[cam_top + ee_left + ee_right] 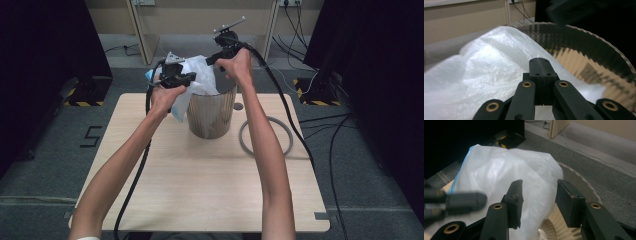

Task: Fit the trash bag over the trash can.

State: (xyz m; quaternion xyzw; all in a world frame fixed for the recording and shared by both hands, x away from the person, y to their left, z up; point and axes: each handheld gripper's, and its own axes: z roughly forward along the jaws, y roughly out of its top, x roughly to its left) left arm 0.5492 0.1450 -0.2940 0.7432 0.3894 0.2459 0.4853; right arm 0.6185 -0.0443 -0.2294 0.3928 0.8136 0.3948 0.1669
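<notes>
My forearms reach over the tabletop (200, 185); left hand-held gripper (540, 62) clamped tight on the white plastic bag (486, 65) at the bin (212, 112) rim, right hand-held gripper (537, 200) half open around the bag, not pinching.

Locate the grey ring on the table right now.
In the high view the grey ring lies flat on the table, right of the ribbed bin and partly under the person's right forearm.
</notes>
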